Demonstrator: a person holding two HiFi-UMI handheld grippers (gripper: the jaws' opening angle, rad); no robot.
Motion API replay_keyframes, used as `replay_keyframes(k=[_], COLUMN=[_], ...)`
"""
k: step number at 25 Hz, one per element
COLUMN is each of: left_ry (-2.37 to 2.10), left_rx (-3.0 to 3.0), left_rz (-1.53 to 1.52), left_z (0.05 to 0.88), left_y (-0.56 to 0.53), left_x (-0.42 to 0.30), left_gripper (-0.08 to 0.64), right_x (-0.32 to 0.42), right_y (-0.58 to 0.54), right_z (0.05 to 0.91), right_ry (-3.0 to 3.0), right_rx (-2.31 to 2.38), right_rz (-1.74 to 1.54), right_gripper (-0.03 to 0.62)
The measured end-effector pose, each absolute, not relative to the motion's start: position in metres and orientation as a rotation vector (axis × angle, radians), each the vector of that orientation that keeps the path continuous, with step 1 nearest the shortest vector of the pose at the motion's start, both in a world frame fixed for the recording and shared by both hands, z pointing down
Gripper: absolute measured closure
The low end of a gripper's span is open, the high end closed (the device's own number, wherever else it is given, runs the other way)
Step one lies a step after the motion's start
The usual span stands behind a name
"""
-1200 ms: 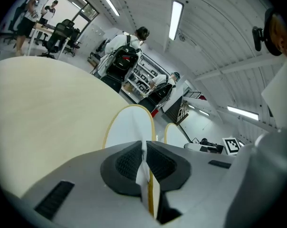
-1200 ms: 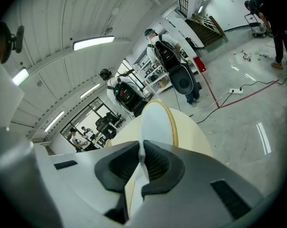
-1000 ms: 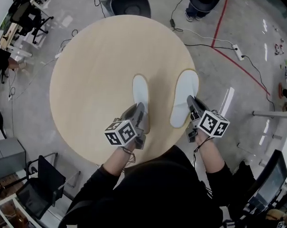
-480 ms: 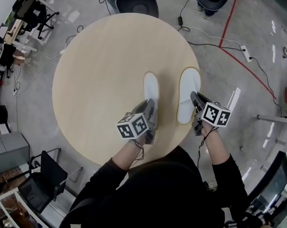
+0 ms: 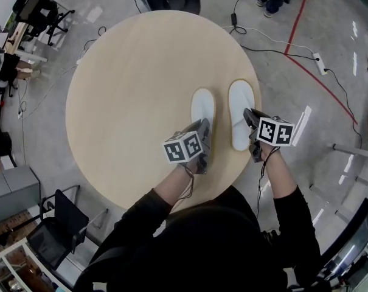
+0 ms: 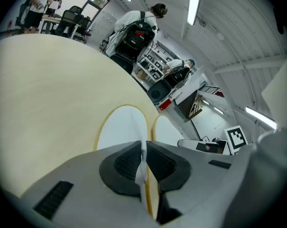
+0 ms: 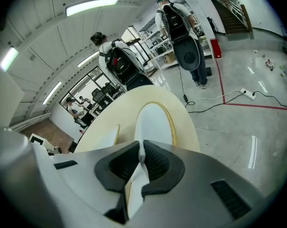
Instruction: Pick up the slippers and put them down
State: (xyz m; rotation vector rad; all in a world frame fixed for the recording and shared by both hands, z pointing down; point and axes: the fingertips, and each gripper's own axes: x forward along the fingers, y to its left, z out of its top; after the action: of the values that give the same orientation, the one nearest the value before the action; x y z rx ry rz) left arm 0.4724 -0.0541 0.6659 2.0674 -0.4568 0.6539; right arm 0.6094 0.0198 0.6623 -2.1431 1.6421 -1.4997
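Two white slippers with tan rims lie side by side, toes pointing away, over the near right part of the round table (image 5: 129, 84). My left gripper (image 5: 202, 128) is shut on the heel edge of the left slipper (image 5: 202, 106) (image 6: 122, 129). On the right, my right gripper (image 5: 249, 116) is shut on the heel edge of the right slipper (image 5: 241, 107) (image 7: 154, 120). In each gripper view a thin white edge is pinched between the dark pads (image 6: 158, 167) (image 7: 158, 165). Whether the soles rest on the wood I cannot tell.
The table's right rim (image 5: 254, 72) is close beside the right slipper, with grey floor, cables and a power strip (image 5: 320, 59) beyond. A black chair (image 5: 50, 236) stands at the near left. People stand at the far side (image 7: 174, 18).
Both grippers have carried the slippers to the right and closer together. The slippers look lower and sit side by side.
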Motion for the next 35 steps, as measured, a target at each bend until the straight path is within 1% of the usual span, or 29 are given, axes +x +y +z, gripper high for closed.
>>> replay_keyframes(k=[11, 19, 20, 21, 22, 24, 27, 31, 35], left_ry=[-0.358, -0.343, -0.345, -0.350, -0.358, -0.375, -0.384, -0.368, -0.296], left_rx=[2.120, 2.154, 2.163, 2.175, 2.188, 2.213, 2.230, 2.230, 2.243], left_rz=[0.756, 0.759, 0.767, 0.780, 0.794, 0.810, 0.792, 0.691, 0.602], left_z=[0.688, 0.692, 0.693, 0.694, 0.693, 0.691, 0.680, 0.649, 0.613], left_y=[-0.059, -0.056, -0.057, -0.058, -0.059, -0.063, -0.066, -0.062, -0.045], left_x=[0.532, 0.540, 0.540, 0.540, 0.540, 0.539, 0.538, 0.526, 0.509], left_gripper=[0.525, 0.519, 0.483, 0.401, 0.355, 0.318, 0.314, 0.314, 0.314], right_x=[0.637, 0.643, 0.643, 0.644, 0.645, 0.647, 0.651, 0.644, 0.624], right_y=[0.005, 0.004, 0.004, 0.004, 0.004, 0.005, 0.011, 0.024, 0.033], right_z=[0.683, 0.683, 0.683, 0.682, 0.681, 0.678, 0.666, 0.630, 0.594], right_ry=[1.658, 1.608, 1.605, 1.600, 1.593, 1.577, 1.566, 1.577, 1.590], right_rx=[-2.191, -2.208, -2.214, -2.222, -2.231, -2.259, -2.333, -2.402, -2.348], right_rz=[-1.514, -1.473, -1.461, -1.451, -1.443, -1.422, -1.367, -1.217, -1.116], right_gripper=[0.560, 0.558, 0.548, 0.496, 0.417, 0.363, 0.337, 0.336, 0.337])
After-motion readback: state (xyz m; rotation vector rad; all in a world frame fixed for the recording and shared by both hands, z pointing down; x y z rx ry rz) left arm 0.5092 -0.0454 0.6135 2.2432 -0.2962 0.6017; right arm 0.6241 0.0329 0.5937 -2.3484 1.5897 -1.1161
